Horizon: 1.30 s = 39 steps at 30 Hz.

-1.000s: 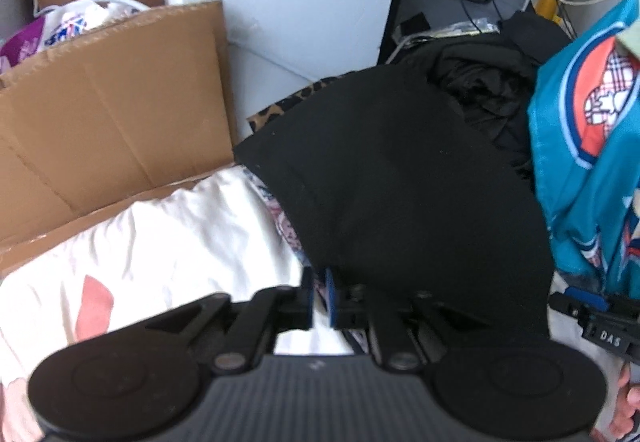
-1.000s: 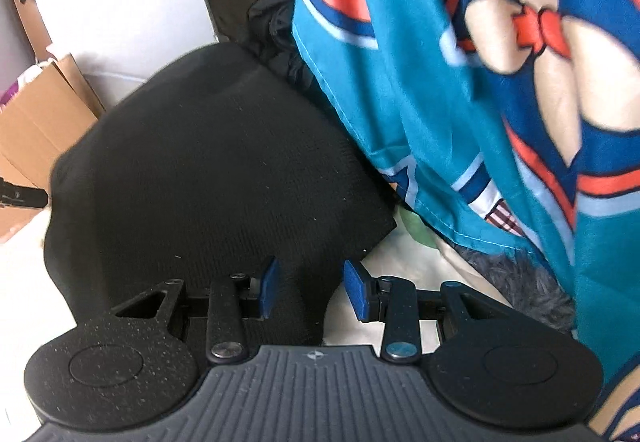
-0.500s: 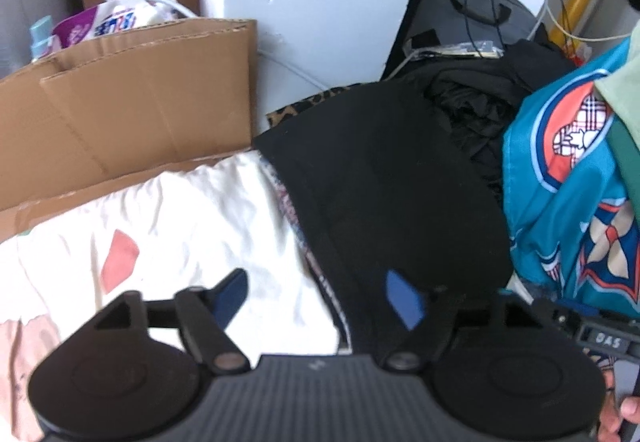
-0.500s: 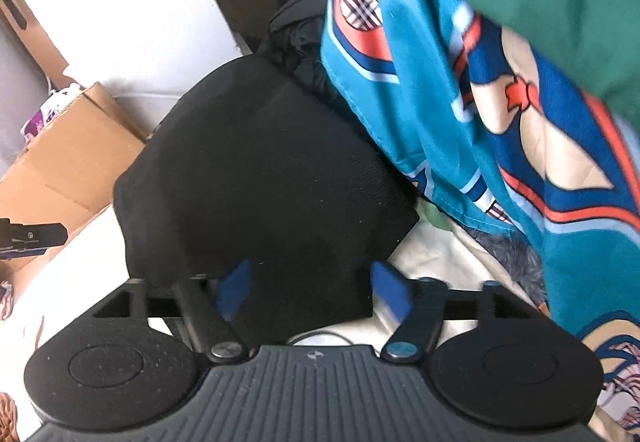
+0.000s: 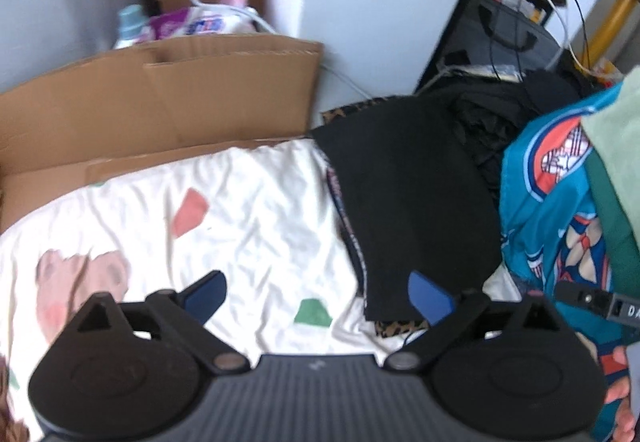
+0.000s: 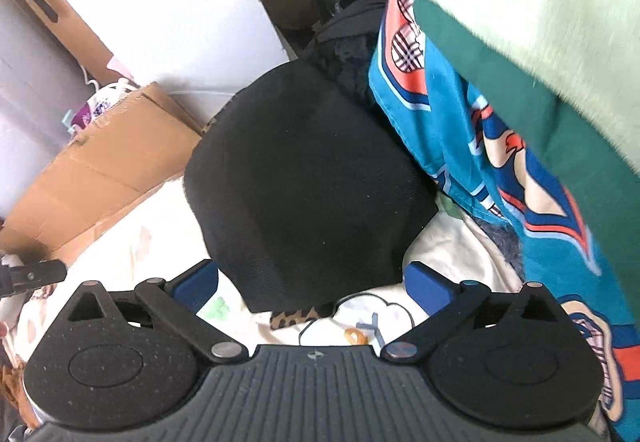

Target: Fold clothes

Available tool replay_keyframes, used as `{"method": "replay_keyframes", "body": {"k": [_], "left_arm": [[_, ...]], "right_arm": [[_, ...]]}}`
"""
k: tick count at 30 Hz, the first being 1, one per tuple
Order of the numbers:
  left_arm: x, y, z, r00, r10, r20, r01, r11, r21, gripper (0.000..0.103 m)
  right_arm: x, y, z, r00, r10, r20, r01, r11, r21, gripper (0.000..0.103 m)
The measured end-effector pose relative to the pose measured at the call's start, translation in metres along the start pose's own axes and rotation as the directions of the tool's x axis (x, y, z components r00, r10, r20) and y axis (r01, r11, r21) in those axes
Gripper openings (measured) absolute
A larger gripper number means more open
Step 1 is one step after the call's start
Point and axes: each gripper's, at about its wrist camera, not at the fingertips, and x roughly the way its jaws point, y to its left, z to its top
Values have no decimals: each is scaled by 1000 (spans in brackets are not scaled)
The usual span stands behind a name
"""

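Observation:
A folded black garment (image 5: 408,197) (image 6: 308,177) lies flat on a white sheet with coloured patches (image 5: 224,209), over a strip of leopard-print cloth (image 6: 296,318). My left gripper (image 5: 318,298) hangs above the garment's left edge, its jaws still opening wide, nothing between the blue pads. Above the garment's near edge my right gripper (image 6: 314,288) also has its jaws opening, with nothing held. The tip of the right gripper (image 5: 600,302) shows at the right edge of the left wrist view, and the left one (image 6: 32,276) at the left edge of the right wrist view.
A cardboard box flap (image 5: 160,97) (image 6: 96,177) stands behind the sheet by a white wall. A teal patterned cloth (image 5: 556,209) (image 6: 496,177) and a green garment (image 6: 520,41) hang on the right. Dark clothes (image 5: 492,113) pile up behind the folded garment. A thin cable (image 6: 352,302) lies on the sheet.
Both grippers let go of the black garment's near edge, opened wide and rose away from it. The garment now lies flat on the sheet and looks smaller in both views.

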Motion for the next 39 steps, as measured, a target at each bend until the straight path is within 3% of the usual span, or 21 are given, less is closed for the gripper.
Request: {"method": "replay_keyframes", "body": {"k": [15, 24, 28, 33, 39], "left_arm": [[-145, 44, -32, 996, 87, 17, -82, 979, -188, 103], [-236, 81, -47, 993, 107, 57, -84, 946, -312, 103], [-277, 101, -56, 986, 155, 64, -126, 937, -326, 103], [-312, 129, -79, 972, 230, 46, -194, 901, -387, 103], [-352, 150, -113, 963, 265, 45, -221, 877, -426, 103]], "right_arm": [[-77, 41, 12, 989, 25, -147, -36, 997, -75, 103], [-118, 61, 22, 982, 89, -164, -103, 991, -84, 103], [-136, 72, 29, 979, 124, -162, -140, 986, -89, 102], [-151, 88, 37, 978, 114, -173, -137, 983, -126, 102], [-177, 113, 35, 974, 128, -184, -165, 966, -201, 102]]}}
